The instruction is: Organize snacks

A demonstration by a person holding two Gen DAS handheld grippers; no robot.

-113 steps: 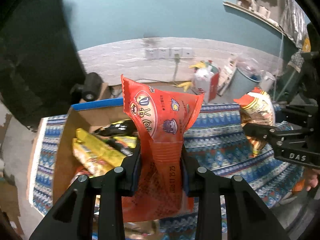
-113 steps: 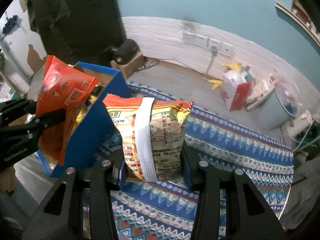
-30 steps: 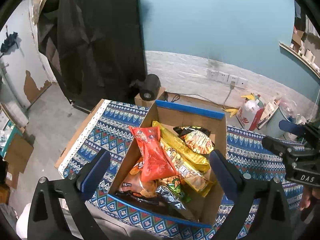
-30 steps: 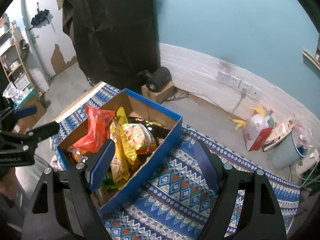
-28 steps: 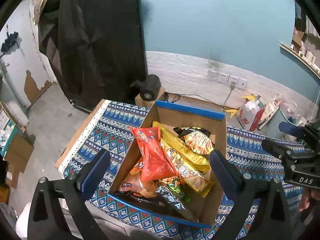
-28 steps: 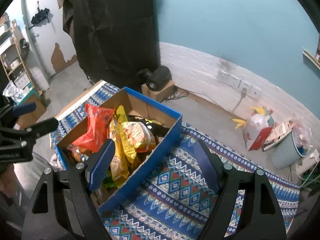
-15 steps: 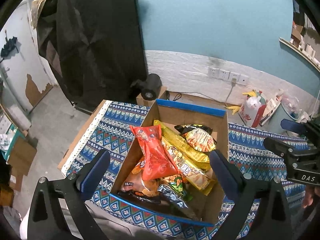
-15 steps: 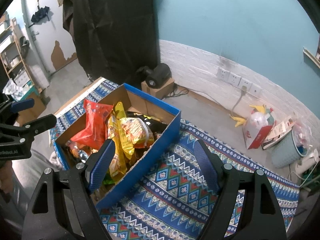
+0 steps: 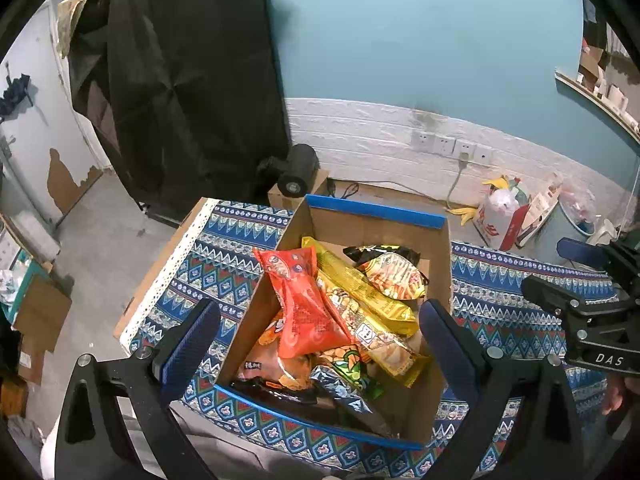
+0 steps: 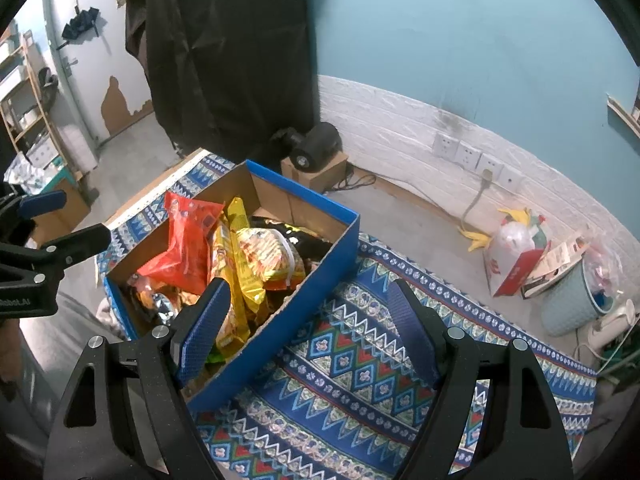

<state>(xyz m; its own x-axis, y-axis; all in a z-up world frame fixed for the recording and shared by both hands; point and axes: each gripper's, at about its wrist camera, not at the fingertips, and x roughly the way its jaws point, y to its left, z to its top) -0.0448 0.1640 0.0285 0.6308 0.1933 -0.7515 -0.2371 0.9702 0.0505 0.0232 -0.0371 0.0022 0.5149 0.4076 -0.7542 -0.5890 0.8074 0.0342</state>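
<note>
Resting loose in the box (image 9: 372, 224), the snack packets (image 9: 308, 308) are judged light, crinkly, slippery — best pinched at a sealed edge; both grippers' jaws are spread wide, empty

I see the blue-edged cardboard box (image 9: 376, 211) sitting open on the patterned cloth, packed with snack bags. An orange-red packet (image 9: 308, 304) leans tilted along its left side, just beside long yellow packs (image 9: 360, 292) that run lengthwise through the middle. A round orange-and-yellow bag (image 9: 394, 276) rests on top of a black packet toward the far right corner, while dark and silvery wrappers (image 9: 340, 388) lie flat at the near end.
</note>
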